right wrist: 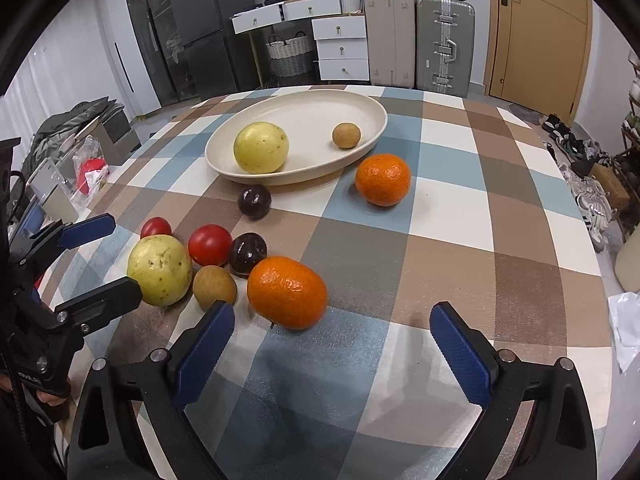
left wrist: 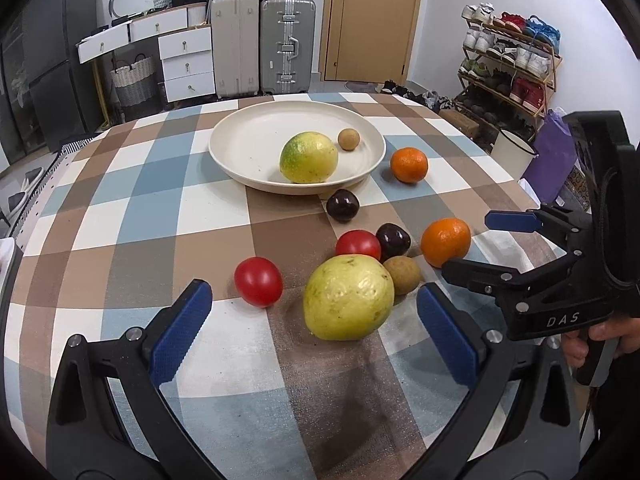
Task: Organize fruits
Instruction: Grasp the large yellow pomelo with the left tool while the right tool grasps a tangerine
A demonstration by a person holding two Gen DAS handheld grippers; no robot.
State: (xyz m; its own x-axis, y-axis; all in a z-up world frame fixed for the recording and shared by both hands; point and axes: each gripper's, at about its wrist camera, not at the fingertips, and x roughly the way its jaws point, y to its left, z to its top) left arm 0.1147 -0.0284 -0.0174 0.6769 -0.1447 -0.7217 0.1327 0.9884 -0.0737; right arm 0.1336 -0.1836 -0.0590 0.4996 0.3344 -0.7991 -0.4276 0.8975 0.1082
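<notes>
A cream plate (left wrist: 224, 148) (right wrist: 376, 120) holds a yellow-green fruit (left wrist: 308, 158) (right wrist: 261, 153) and a small brown fruit (left wrist: 348, 139). Loose on the checked cloth lie two oranges (left wrist: 409, 165) (right wrist: 286, 292), two tomatoes (left wrist: 258, 281) (left wrist: 357, 244), two dark fruits (left wrist: 342, 205) (left wrist: 393, 240), a brown fruit (left wrist: 402, 275) and a big yellow fruit (left wrist: 348, 298) (right wrist: 160, 270). My left gripper (left wrist: 314, 300) (right wrist: 122, 256) is open, its pads either side of the big yellow fruit without touching it. My right gripper (right wrist: 332, 314) (left wrist: 470, 245) is open, just short of the near orange.
The table's far edge (left wrist: 280, 98) faces suitcases (left wrist: 286, 44), white drawers (left wrist: 186, 64) and a door (left wrist: 372, 20). A shoe rack (left wrist: 512, 64) stands right of the table. Bags and clutter (right wrist: 88, 168) lie off its left side. A hand (left wrist: 600, 336) holds the right gripper.
</notes>
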